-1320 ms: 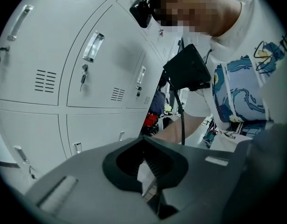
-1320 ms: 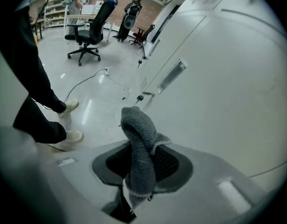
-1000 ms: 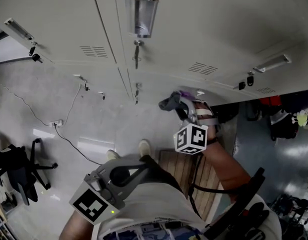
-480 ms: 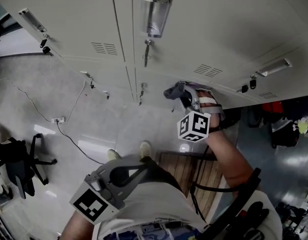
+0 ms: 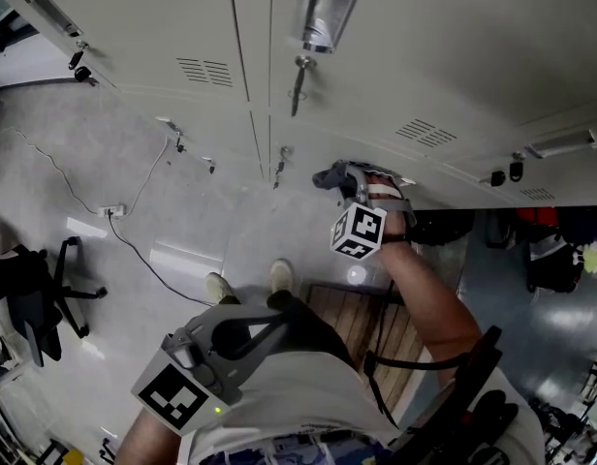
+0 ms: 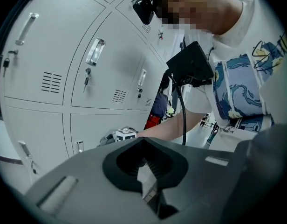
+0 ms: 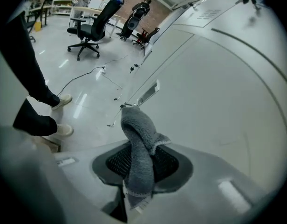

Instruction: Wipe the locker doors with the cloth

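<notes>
Grey floor [image 5: 105,153]. Black office chair [image 5: 32,294] stands at left. Cable [image 5: 134,255] trails from a power strip [image 5: 109,210]. Slatted wooden board [image 5: 345,320] lies on the floor, right of centre.

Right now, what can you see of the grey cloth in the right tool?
The grey fleecy cloth looks soft and thick, with a stitched hem at its lower end. Bunched into a twisted strip, it is clamped in the right tool and stands up beyond the jaws, bent at the top. It is close to a pale locker door; contact cannot be told.
</notes>
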The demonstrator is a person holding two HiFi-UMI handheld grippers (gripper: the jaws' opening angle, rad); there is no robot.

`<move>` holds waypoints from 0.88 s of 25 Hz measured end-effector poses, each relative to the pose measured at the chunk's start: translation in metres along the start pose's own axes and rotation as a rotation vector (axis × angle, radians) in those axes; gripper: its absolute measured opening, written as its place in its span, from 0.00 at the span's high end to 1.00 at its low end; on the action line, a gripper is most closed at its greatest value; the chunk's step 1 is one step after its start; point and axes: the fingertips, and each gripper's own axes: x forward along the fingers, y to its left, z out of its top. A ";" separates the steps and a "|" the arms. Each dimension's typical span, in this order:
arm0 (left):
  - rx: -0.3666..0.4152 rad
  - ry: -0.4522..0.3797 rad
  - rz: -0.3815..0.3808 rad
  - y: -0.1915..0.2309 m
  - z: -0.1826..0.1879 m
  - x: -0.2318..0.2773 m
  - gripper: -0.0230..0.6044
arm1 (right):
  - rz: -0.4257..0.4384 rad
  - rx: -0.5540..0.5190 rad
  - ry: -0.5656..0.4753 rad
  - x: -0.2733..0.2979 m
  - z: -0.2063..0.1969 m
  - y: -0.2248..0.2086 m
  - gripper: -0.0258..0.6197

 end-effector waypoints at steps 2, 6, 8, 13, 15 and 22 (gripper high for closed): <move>-0.010 0.001 0.005 0.002 -0.001 0.003 0.96 | 0.020 0.009 0.012 0.016 -0.004 0.012 0.79; -0.030 0.007 0.010 0.006 -0.006 0.004 0.96 | 0.051 0.013 0.029 0.047 -0.010 0.034 0.79; -0.045 0.013 0.019 0.011 -0.009 0.005 0.96 | 0.072 0.014 0.038 0.063 -0.015 0.046 0.79; -0.064 0.027 0.036 0.020 -0.016 0.007 0.96 | 0.120 0.029 0.066 0.100 -0.027 0.075 0.79; -0.071 0.036 0.042 0.023 -0.019 0.006 0.96 | 0.143 0.033 0.086 0.116 -0.033 0.087 0.79; -0.070 0.046 0.045 0.027 -0.021 0.005 0.96 | 0.226 0.055 0.151 0.143 -0.052 0.114 0.79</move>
